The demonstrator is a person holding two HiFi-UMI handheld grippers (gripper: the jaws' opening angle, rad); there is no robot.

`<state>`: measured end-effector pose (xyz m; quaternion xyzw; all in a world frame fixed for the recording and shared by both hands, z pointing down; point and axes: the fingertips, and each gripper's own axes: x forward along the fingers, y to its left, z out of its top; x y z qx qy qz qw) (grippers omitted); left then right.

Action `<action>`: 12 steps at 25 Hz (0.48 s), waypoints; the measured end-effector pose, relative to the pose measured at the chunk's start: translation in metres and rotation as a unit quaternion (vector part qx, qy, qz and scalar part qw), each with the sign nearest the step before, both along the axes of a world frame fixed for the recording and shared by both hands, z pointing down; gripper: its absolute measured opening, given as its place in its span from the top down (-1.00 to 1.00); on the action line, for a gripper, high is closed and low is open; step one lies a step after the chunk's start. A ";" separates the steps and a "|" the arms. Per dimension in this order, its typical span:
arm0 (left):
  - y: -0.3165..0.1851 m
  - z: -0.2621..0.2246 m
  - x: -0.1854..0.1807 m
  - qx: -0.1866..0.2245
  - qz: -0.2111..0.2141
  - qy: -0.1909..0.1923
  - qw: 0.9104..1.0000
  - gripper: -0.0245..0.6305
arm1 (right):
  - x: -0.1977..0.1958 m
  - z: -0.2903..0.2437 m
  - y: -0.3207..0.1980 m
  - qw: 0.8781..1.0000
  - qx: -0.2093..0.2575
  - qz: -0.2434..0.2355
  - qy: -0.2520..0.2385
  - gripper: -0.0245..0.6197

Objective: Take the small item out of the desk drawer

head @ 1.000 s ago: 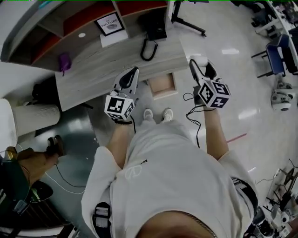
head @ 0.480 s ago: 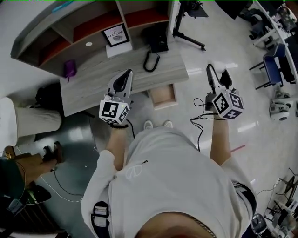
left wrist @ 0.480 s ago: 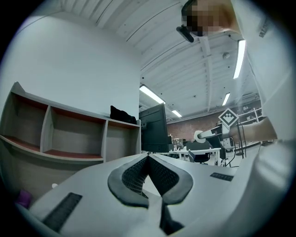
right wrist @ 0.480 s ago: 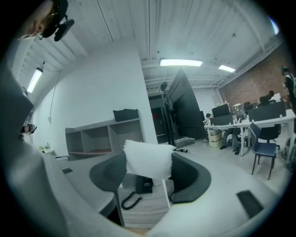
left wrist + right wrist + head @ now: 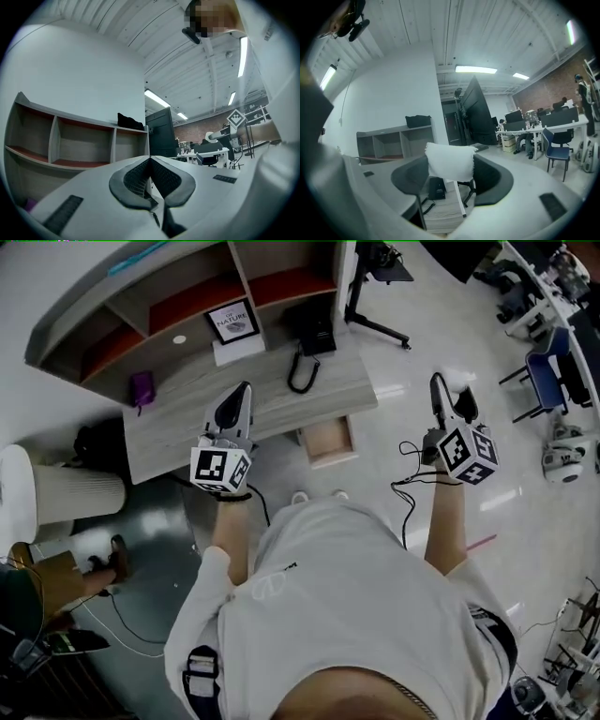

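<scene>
As right fingers (image 5: 493, 179) are grasping the white item (image 5: 450, 161), left fingers (image 5: 133, 180) clenched empty, any slackening is risking dropping it

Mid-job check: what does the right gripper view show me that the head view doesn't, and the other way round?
Only the right gripper view: the white item plainly pinched between the pads of the right gripper, and the ceiling lights. Only the head view: the left gripper, the framed sign, and a look down into the open drawer. Both: the desk, the black phone on it, and the shelves behind it.
</scene>
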<state>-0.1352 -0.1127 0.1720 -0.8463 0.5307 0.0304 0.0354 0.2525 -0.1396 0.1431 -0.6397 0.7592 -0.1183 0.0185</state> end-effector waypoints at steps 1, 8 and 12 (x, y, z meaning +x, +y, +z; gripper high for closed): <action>0.000 -0.002 -0.002 0.002 -0.002 0.000 1.000 0.93 | 0.001 -0.001 0.000 1.000 0.001 0.001 0.001 0.07; 0.000 -0.013 -0.011 0.009 -0.013 -0.003 1.000 0.93 | 0.008 -0.011 0.001 1.000 0.010 0.012 0.009 0.08; -0.001 -0.013 -0.018 0.012 -0.016 -0.003 1.000 0.93 | 0.013 -0.010 0.002 1.000 0.011 0.020 0.007 0.08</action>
